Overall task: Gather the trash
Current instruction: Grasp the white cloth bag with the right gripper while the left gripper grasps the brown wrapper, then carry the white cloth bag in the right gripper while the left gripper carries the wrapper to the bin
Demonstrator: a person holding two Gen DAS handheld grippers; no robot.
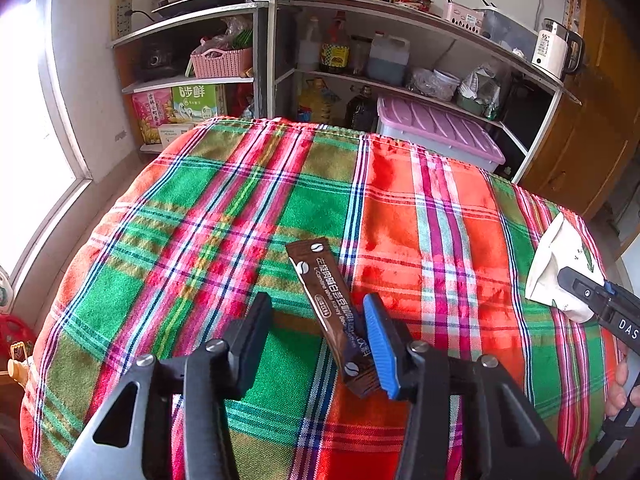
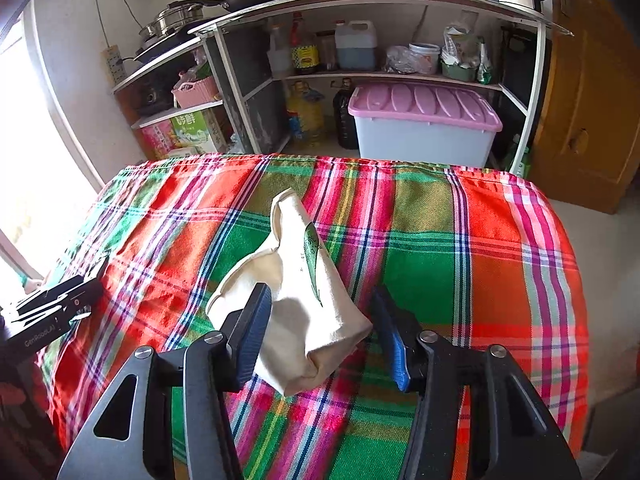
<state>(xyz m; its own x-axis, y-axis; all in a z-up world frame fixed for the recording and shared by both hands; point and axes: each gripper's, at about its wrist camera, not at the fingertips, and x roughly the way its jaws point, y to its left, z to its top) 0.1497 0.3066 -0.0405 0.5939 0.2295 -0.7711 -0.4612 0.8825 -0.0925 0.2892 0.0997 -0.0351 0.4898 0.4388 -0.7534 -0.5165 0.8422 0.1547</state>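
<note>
A brown coffee sachet point(image 1: 334, 308) lies on the plaid tablecloth point(image 1: 240, 208). My left gripper point(image 1: 316, 308) is open around its near end, and the sachet lies close against the right finger. A cream cloth bag point(image 2: 296, 292) with a green leaf print lies on the cloth point(image 2: 460, 260). My right gripper point(image 2: 320, 304) is open, with the bag between its fingers and its left finger touching the bag. The bag point(image 1: 560, 264) and the right gripper point(image 1: 600, 304) also show at the right edge of the left wrist view. The left gripper point(image 2: 56, 312) shows at the left of the right wrist view.
A metal shelf unit point(image 1: 380, 60) stands behind the table with bottles, a pink basket point(image 1: 222, 60), boxes and a pink-lidded storage bin point(image 2: 424, 124). Pans sit on top. A white kettle point(image 1: 556, 52) stands at the right. A wooden cabinet point(image 2: 592, 100) is further right, a bright window at left.
</note>
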